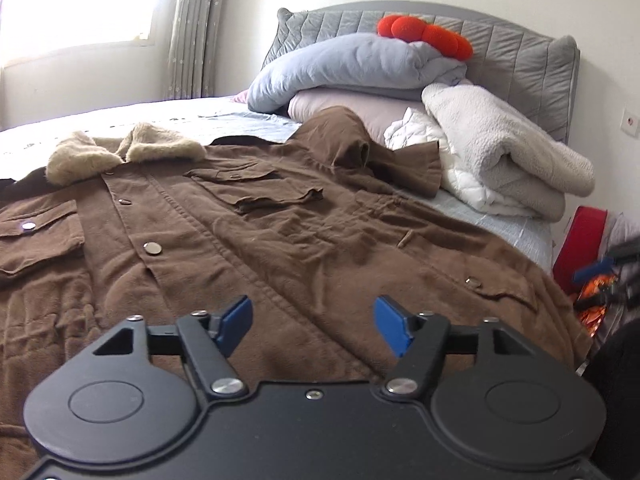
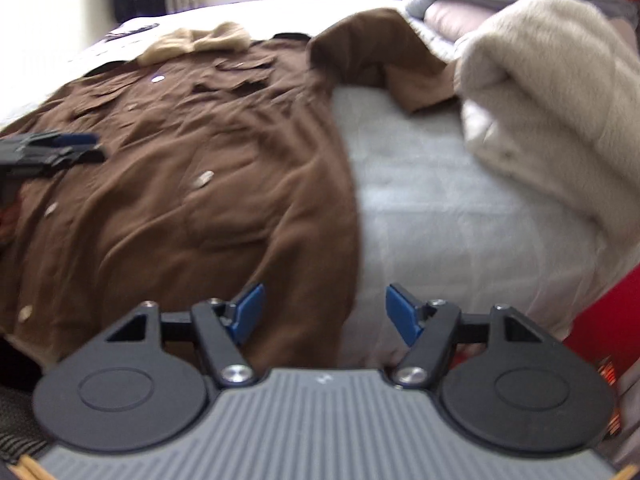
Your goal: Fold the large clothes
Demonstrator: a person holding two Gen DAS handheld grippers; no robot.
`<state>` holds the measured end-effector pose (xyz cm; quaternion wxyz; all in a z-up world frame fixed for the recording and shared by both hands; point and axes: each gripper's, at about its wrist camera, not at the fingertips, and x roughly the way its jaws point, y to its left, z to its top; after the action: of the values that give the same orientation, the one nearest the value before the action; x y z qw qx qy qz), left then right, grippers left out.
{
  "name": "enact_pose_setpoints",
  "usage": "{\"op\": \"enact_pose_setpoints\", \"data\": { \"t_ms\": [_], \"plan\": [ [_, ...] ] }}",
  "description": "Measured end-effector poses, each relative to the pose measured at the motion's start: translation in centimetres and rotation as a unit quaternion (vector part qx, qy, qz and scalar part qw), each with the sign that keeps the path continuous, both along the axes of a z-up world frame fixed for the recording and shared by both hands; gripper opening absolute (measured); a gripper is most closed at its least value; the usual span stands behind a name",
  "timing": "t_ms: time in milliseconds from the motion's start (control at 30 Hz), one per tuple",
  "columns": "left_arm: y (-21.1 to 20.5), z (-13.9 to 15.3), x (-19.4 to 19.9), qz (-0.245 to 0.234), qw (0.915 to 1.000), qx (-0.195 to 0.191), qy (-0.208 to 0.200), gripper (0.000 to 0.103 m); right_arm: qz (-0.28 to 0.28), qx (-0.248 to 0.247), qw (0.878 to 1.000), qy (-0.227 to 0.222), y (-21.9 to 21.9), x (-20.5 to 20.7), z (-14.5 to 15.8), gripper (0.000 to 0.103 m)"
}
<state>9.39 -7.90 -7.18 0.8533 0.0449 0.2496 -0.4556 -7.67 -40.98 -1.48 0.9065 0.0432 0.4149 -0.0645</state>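
A large brown jacket (image 1: pixel 248 232) with a beige fleece collar (image 1: pixel 120 152) lies front-up on the bed, snaps down its front. Its right sleeve (image 1: pixel 360 148) is bunched up toward the pillows. My left gripper (image 1: pixel 312 320) is open and empty, hovering over the jacket's lower part. In the right wrist view the jacket (image 2: pixel 180 184) fills the left half, its sleeve (image 2: pixel 380 52) lying against the bedding. My right gripper (image 2: pixel 324 308) is open and empty over the jacket's right edge. The left gripper shows at that view's left edge (image 2: pixel 56 148); the right gripper shows blurred in the left wrist view (image 1: pixel 608 264).
A pale blue-grey sheet (image 2: pixel 432 200) covers the bed. Folded cream blankets (image 1: pixel 508 152) and stacked pillows (image 1: pixel 340 68) with a red plush toy (image 1: pixel 424 36) lie at the grey headboard (image 1: pixel 520 52). A red bag (image 1: pixel 580 244) stands beside the bed.
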Motion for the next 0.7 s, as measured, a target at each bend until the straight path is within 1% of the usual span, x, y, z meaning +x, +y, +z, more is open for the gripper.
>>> {"op": "enact_pose_setpoints", "data": {
  "t_ms": [67, 100, 133, 167, 200, 233, 333, 367, 400, 433, 467, 500, 533, 567, 600, 667, 700],
  "plan": [
    [-0.4, -0.1, 0.0, -0.004, 1.0, -0.003, 0.007, 0.06, 0.009, 0.016, 1.0, 0.007, 0.6, 0.1, -1.0, 0.065],
    [-0.6, -0.3, -0.1, -0.006, 0.9999, -0.002, 0.009, 0.058, 0.006, 0.02, 1.0, 0.013, 0.7, 0.7, -1.6, 0.062],
    [-0.9, -0.5, -0.1, -0.006, 0.9999, 0.002, 0.011, 0.058, 0.0, 0.021, 0.999, 0.024, 0.8, 1.4, -2.3, 0.046],
    [-1.1, -0.7, -0.1, -0.005, 0.9999, 0.008, 0.01, 0.058, -0.01, 0.024, 0.999, 0.032, 0.8, 2.1, -2.6, 0.035],
    [-1.3, -1.0, -0.1, -0.006, 0.9998, 0.014, 0.009, 0.058, -0.016, 0.023, 0.999, 0.034, 0.7, 2.7, -2.8, 0.014],
    [-1.3, -1.2, -0.1, -0.006, 0.9998, 0.017, 0.01, 0.058, -0.016, 0.017, 0.999, 0.032, 0.8, 3.0, -2.6, 0.005],
    [-0.9, -1.4, -0.1, -0.009, 0.9997, 0.015, 0.017, 0.06, -0.01, -0.037, 0.999, 0.01, 2.2, 1.5, -0.4, 0.002],
    [-0.8, -1.5, -0.1, -0.012, 0.9996, 0.014, 0.022, 0.06, -0.022, -0.038, 0.999, 0.007, 1.8, 0.7, 0.3, 0.001],
    [-0.9, -1.6, 0.0, -0.013, 0.9995, 0.015, 0.026, 0.06, -0.04, -0.022, 0.999, 0.014, 0.5, 0.3, 0.3, 0.001],
    [-0.9, -1.6, 0.0, -0.013, 0.9994, 0.018, 0.026, 0.06, -0.064, -0.005, 0.997, 0.036, -0.9, 0.2, -0.5, 0.0],
    [-1.0, -1.6, 0.0, -0.013, 0.9994, 0.021, 0.026, 0.06, -0.091, -0.026, 0.993, 0.067, -1.7, 0.4, -1.6, 0.0],
    [-1.0, -1.5, -0.1, -0.014, 0.9994, 0.021, 0.025, 0.06, -0.104, -0.057, 0.989, 0.09, -2.0, 0.3, -2.5, 0.0],
    [-0.9, -1.3, -0.1, -0.016, 0.9994, 0.02, 0.023, 0.059, -0.106, -0.041, 0.99, 0.088, -2.4, -0.1, -2.7, 0.0],
    [-0.8, -1.2, -0.2, -0.019, 0.9995, 0.017, 0.02, 0.058, -0.109, -0.003, 0.992, 0.067, -2.9, -0.7, -2.2, 0.0],
    [-0.8, -1.0, -0.1, -0.021, 0.9995, 0.016, 0.019, 0.058, -0.111, 0.02, 0.993, 0.039, -3.0, -1.2, -1.4, 0.003],
    [-1.2, -0.7, 0.2, -0.024, 0.9995, 0.016, 0.016, 0.058, -0.1, 0.014, 0.995, -0.008, -2.5, -1.3, 0.2, 0.014],
    [-1.6, -0.6, 0.4, -0.026, 0.9994, 0.02, 0.013, 0.058, -0.089, 0.004, 0.996, -0.021, -1.9, -0.8, 0.8, 0.03]
  ]
}}
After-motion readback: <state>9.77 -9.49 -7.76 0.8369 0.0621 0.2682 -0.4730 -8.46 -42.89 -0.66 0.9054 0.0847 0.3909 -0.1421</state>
